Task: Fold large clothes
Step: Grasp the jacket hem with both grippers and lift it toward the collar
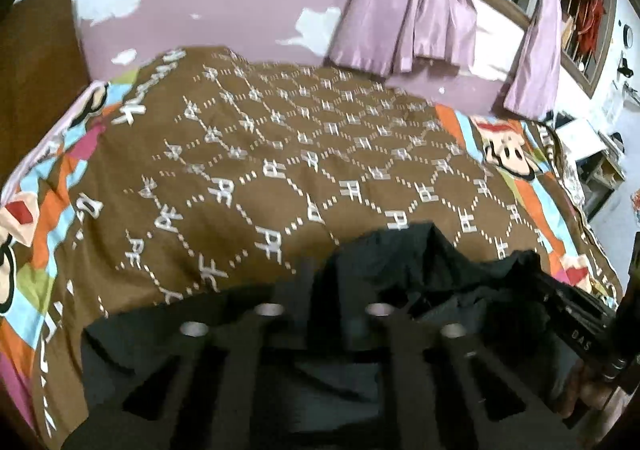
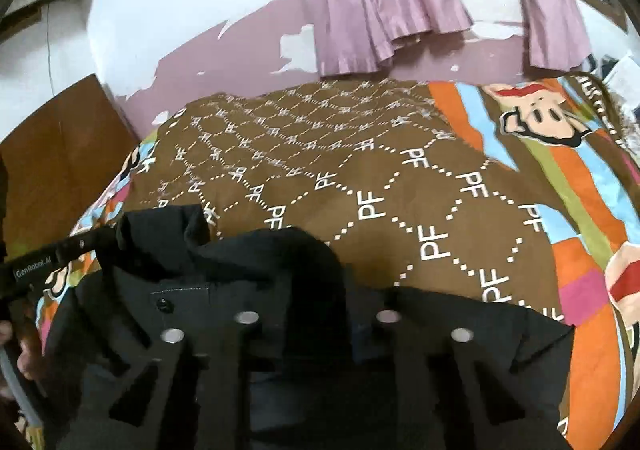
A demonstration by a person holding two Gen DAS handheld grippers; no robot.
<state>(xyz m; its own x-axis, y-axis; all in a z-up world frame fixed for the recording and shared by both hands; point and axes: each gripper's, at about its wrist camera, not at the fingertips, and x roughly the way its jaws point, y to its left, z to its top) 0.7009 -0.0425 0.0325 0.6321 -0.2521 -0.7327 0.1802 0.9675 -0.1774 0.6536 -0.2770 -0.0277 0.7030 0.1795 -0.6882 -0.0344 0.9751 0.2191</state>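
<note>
Black fabric garment (image 2: pixel 240 290), dark and matte with a stitched placket and one round black button showing near its upper left part, lies bunched at the near edge of the bed. It rests on the brown bedspread (image 2: pixel 400 186) printed with white dotted diamonds and "PF" letters, bordered by orange, blue and green stripes with cartoon monkey faces. The cloth is rumpled and humped, with one raised fold standing up at its far left corner and another peak toward the middle of the bedspread.

Right gripper (image 2: pixel 316 274): fingers drawn nearly together, pinching a raised ridge of the garment between them. Left gripper (image 1: pixel 326 270): fingers closed together, clamped on a fold of the same black cloth (image 1: pixel 420 270); in the right wrist view its black body marked "GenRobot.AI" reaches in from the left of the garment.

Beyond the bedspread, a white and pink wall with peeling paint carries lilac curtains (image 2: pixel 380 10) tied up before a wooden-framed window. A brown wooden board stands left of the bedspread.
</note>
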